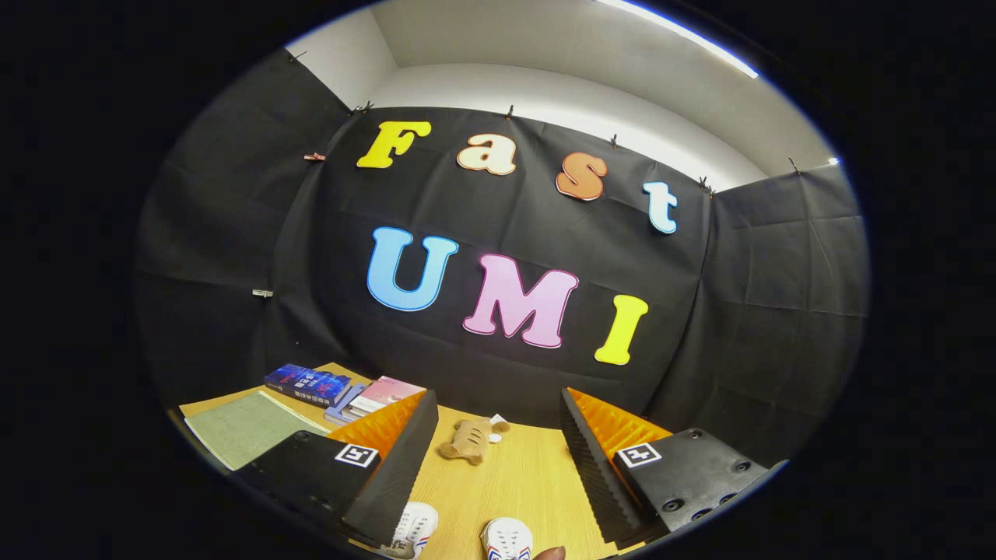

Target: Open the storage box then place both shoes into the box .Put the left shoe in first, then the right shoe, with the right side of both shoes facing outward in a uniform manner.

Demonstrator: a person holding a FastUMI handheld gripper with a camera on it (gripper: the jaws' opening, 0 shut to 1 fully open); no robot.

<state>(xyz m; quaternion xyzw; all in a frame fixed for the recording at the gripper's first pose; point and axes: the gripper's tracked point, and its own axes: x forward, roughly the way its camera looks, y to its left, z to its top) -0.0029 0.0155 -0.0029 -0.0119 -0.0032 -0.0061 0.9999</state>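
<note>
Gripper view: the gripper [498, 459] is held high and tilted up toward the booth's back wall, its two fingers spread wide apart and grasping nothing. The left finger [393, 467] and the right finger [595, 467] frame a bare strip of the wooden table [521, 482].

Both shoes lie at the near edge of that strip, low between the fingers and close under the camera. One white shoe [412, 529] sits just beside the left finger's near end, and the other white shoe [507, 539] sits nearer the middle of the gap. Only their toe ends show, so I cannot tell left shoe from right, nor how their long axes run (the toes seem to point away, toward the wall). A fingertip of a person [550, 554] shows just right of the second shoe.

Farther off, between the fingertips, a small tan plush toy [469, 440] lies on the table. To the far left are a green mat [245, 428] and some stacked books [342, 393].

My judgement: the task is barely begun, and the coming move turns on this relation, since the shoes lie below and nearer than the fingers point, so the gripper must tip down and draw back toward them.
</note>
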